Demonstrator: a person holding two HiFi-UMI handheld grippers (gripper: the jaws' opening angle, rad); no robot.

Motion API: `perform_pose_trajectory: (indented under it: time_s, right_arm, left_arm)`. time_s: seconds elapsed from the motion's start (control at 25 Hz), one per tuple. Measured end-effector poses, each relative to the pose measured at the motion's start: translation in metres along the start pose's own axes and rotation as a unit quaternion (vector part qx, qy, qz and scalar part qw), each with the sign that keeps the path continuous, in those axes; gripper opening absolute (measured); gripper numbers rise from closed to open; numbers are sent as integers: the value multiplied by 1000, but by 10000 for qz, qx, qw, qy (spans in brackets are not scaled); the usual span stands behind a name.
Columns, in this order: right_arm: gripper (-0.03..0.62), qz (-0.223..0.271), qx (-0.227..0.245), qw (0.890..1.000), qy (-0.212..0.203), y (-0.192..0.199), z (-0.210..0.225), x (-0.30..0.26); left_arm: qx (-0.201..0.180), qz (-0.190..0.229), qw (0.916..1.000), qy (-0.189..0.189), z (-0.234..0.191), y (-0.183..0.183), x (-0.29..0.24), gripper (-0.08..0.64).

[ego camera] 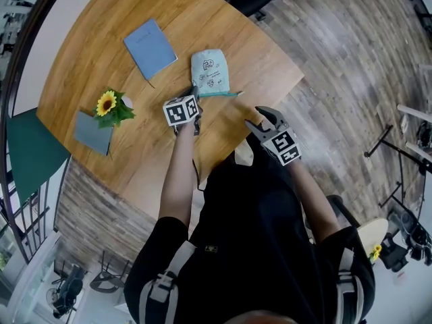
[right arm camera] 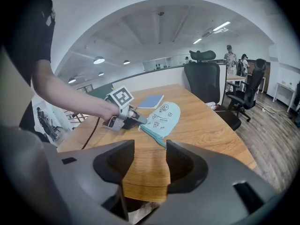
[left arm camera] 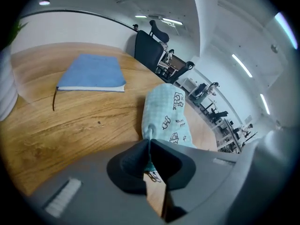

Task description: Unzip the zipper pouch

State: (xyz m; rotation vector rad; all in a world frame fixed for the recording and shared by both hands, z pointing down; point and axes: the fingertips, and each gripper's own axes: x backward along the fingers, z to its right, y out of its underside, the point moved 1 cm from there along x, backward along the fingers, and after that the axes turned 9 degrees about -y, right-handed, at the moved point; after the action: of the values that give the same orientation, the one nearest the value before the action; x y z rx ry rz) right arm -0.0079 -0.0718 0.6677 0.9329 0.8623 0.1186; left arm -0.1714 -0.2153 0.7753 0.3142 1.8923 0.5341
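Zipper pouch (ego camera: 210,73) pinched at one end
Left gripper (ego camera: 195,92) is clamped on it, upper centre; right gripper (ego camera: 260,119) hangs wide open, so I'd grab the pull and drag straight.

Left claw (ego camera: 195,94) at pouch (ego camera: 210,73) near edge; right claw (ego camera: 260,119) hovers apart; notebook (ego camera: 150,48) beyond.

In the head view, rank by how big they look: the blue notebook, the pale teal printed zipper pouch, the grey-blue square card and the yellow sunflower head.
Largest: blue notebook and pale teal printed zipper pouch, nearly alike, so I won't rank them.
Then: grey-blue square card.
Smallest: yellow sunflower head.
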Motion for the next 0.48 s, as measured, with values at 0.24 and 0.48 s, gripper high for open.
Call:
perform_pose_trajectory:
  time_s: [0.24, 0.48]
  right_arm:
    - [206, 59, 53, 9999, 68, -3, -5, 3]
    - [204, 92, 108, 9999, 69, -2, -14, 5]
  left_arm:
    - [453, 19, 9983, 375, 5, 9, 6, 12]
    - [1037, 148, 9914, 788, 15, 10, 20, 12]
